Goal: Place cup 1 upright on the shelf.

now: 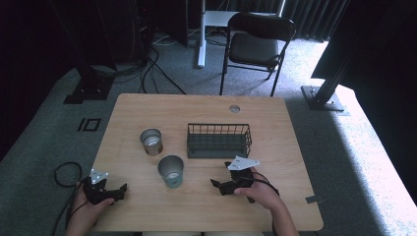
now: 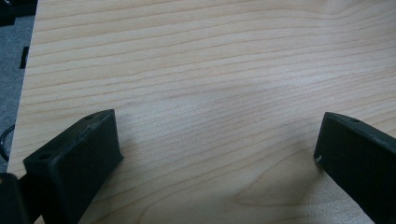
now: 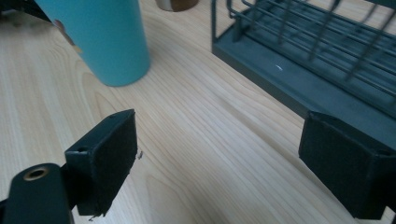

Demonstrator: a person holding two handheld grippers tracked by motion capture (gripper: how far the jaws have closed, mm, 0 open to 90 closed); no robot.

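A dark wire basket stands at the middle of the wooden table. Left of it is a brown-sided metal cup, and nearer to me a teal cup, both upright. My right gripper rests in front of the basket, open, with bare wood between its jaws. In the right gripper view the teal cup stands ahead on the left and the basket ahead on the right. My left gripper lies near the table's front left corner, open over bare wood.
A black folding chair stands beyond the table's far edge. A cable grommet sits in the tabletop behind the basket. A black cable loops on the carpet at the left. The table's left edge is close to my left gripper.
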